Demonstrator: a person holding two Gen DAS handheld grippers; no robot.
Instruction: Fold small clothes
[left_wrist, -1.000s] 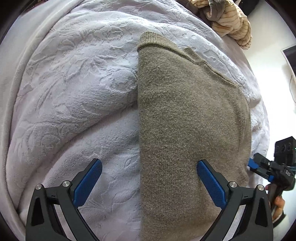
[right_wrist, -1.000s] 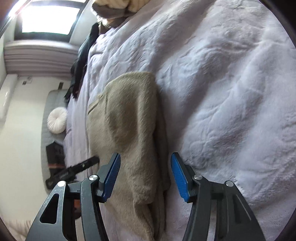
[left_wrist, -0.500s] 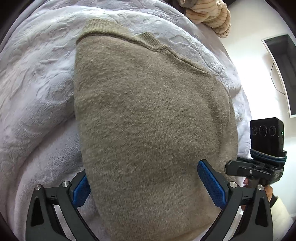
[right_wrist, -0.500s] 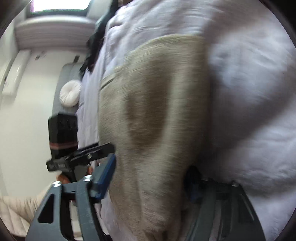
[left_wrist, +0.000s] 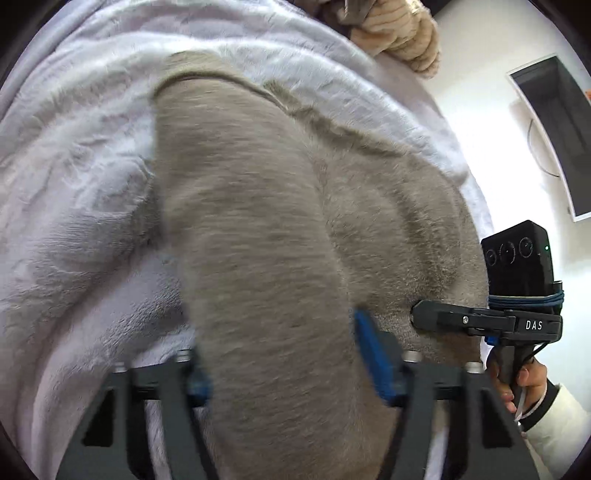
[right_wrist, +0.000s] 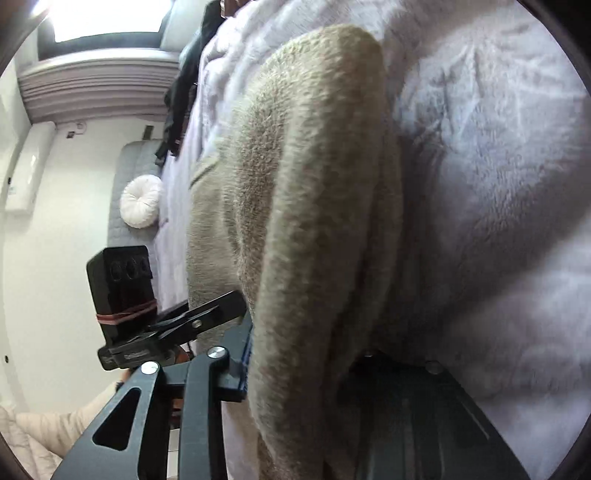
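A folded olive-grey knit sweater (left_wrist: 280, 229) lies on the pale lilac blanket (left_wrist: 74, 192). My left gripper (left_wrist: 284, 362) straddles a thick raised fold of it, blue pads on either side and closing in; the view is blurred. My right gripper (right_wrist: 303, 365) straddles the sweater's (right_wrist: 314, 206) near edge, left blue pad against the knit, right finger hidden behind it. The right gripper also shows in the left wrist view (left_wrist: 465, 317), its tip at the sweater's right edge. The left gripper shows in the right wrist view (right_wrist: 207, 317), at the sweater's left edge.
A pile of striped beige clothes (left_wrist: 399, 33) lies at the blanket's far end. A wall monitor (left_wrist: 554, 136) is off to the right. In the right wrist view a round white cushion (right_wrist: 142, 201) and dark clothing (right_wrist: 184, 77) lie beyond the blanket.
Both grippers moved onto the sweater's near edge and their jaws narrowed around it. The knit now bunches up between the fingers and lifts into a ridge.
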